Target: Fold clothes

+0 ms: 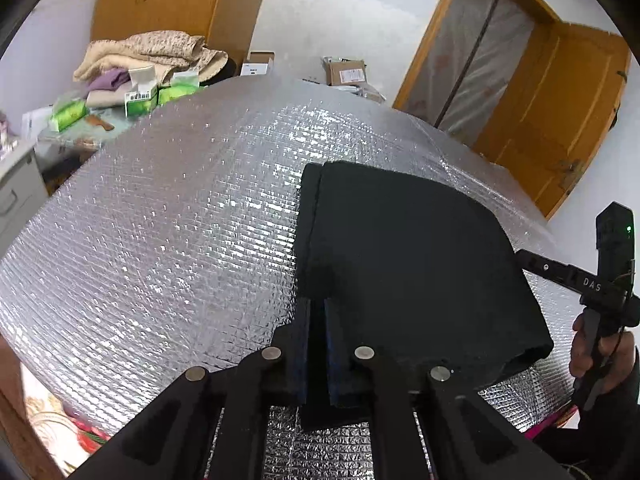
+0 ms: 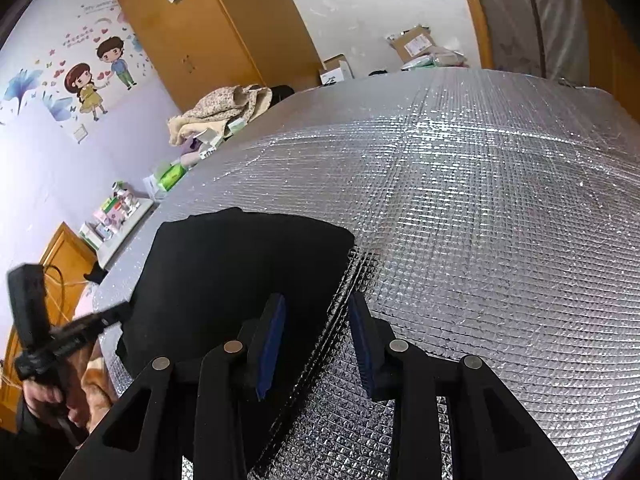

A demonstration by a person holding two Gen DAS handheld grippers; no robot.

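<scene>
Black folded garment (image 1: 412, 264) pinched by left hand-held gripper (image 1: 318, 320); right hand-held gripper (image 2: 316, 312) gapes.

One folded black garment (image 1: 416, 264) is lying on one silver quilted foil mat (image 1: 168, 240). Two handheld grippers are showing: the left gripper (image 1: 318, 312) and the right gripper (image 2: 316, 312), each carrying two blue-padded fingers (image 2: 272, 344). Four round metal pins (image 1: 364, 352) are sitting across each gripper's linkage. Beyond the mat, at least three green-and-white boxes (image 1: 140, 100) are resting beside one heaped beige blanket (image 1: 160, 52). Two cartoon figures (image 2: 100, 76) are decorating the wall.
</scene>
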